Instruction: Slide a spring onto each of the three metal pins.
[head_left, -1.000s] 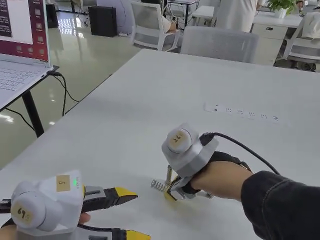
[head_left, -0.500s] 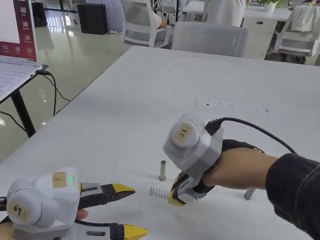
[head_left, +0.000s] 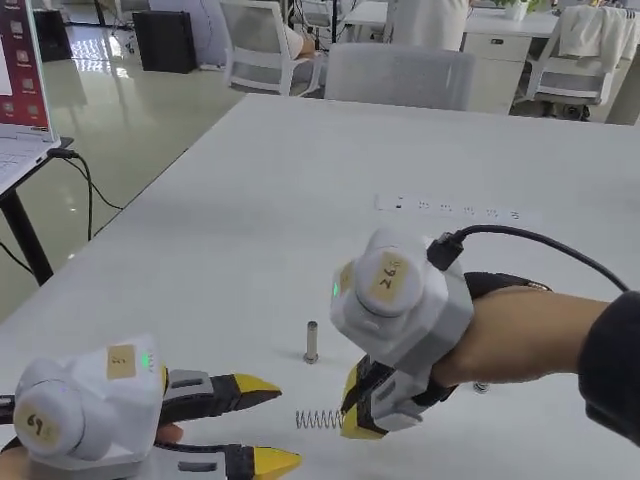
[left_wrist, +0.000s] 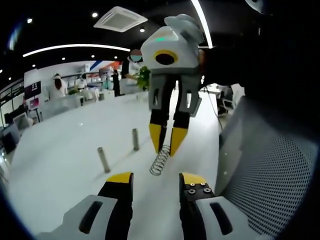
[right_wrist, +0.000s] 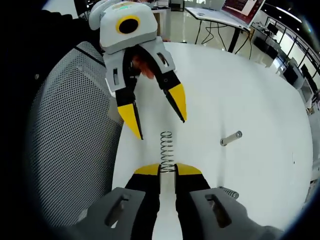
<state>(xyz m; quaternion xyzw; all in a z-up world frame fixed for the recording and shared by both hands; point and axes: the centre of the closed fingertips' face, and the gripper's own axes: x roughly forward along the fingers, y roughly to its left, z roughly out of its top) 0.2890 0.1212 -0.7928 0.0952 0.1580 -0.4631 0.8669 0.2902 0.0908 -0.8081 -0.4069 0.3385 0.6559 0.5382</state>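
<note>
A bare metal pin (head_left: 311, 342) stands upright on the white table (head_left: 250, 250). Just in front of it my right gripper (head_left: 352, 420) is shut on one end of a spring (head_left: 318, 419), which sticks out level toward the left. In the right gripper view that spring (right_wrist: 166, 147) runs out from between the closed yellow tips (right_wrist: 167, 170), and the pin (right_wrist: 231, 138) sits to its right. My left gripper (head_left: 268, 428) hovers at the near left, open and holding nothing. The left gripper view shows two pins (left_wrist: 103, 160) (left_wrist: 135, 139) and the spring (left_wrist: 160, 161).
A second spring (right_wrist: 227, 192) sits on the table close beside my right gripper. A recessed socket strip (head_left: 455, 210) lies farther back. Office chairs (head_left: 400, 75) stand past the far edge, and a laptop desk (head_left: 20, 120) is off to the left.
My right gripper has drawn back from the pin toward me and the left gripper, carrying the spring. The pin now stands bare. The left gripper has hardly moved.
</note>
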